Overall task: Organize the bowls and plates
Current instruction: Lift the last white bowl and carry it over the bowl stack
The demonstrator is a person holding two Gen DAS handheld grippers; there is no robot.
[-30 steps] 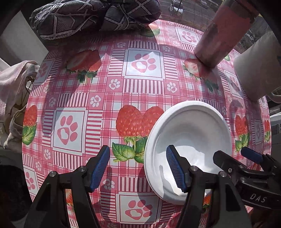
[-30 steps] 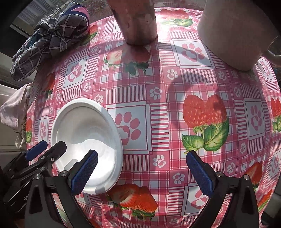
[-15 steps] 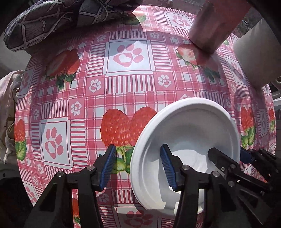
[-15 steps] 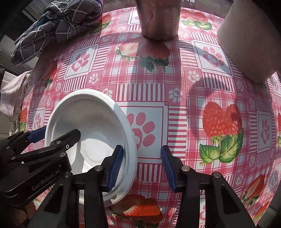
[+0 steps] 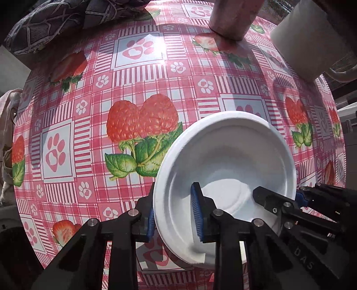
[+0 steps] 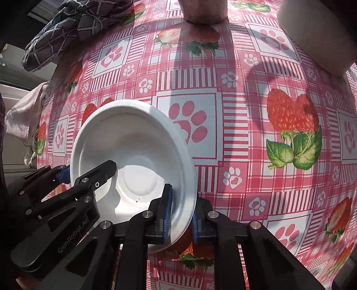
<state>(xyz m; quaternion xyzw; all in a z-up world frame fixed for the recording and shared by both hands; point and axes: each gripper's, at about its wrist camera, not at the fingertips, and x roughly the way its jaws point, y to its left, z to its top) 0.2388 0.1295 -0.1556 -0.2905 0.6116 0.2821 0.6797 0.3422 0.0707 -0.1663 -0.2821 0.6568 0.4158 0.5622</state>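
Observation:
A white bowl (image 5: 225, 156) sits on the strawberry tablecloth near the table's front edge. My left gripper (image 5: 174, 216) is shut on the bowl's left rim, one blue pad inside and one outside. My right gripper (image 6: 180, 214) is shut on the bowl's (image 6: 133, 142) right rim the same way. Each gripper shows in the other's view: the right gripper in the left wrist view (image 5: 299, 203), the left gripper in the right wrist view (image 6: 67, 176). The bowl looks slightly lifted or tilted; I cannot tell which.
A pink cylinder (image 5: 232, 17) and a white mug (image 5: 310, 42) stand at the back right. A grey patterned cloth (image 5: 55, 20) lies at the back left. Pale fabric (image 6: 24, 113) hangs off the table's left edge.
Both grippers have moved in and closed on opposite rims of the bowl. They were wide open a second ago. The bowl now fills more of both views.

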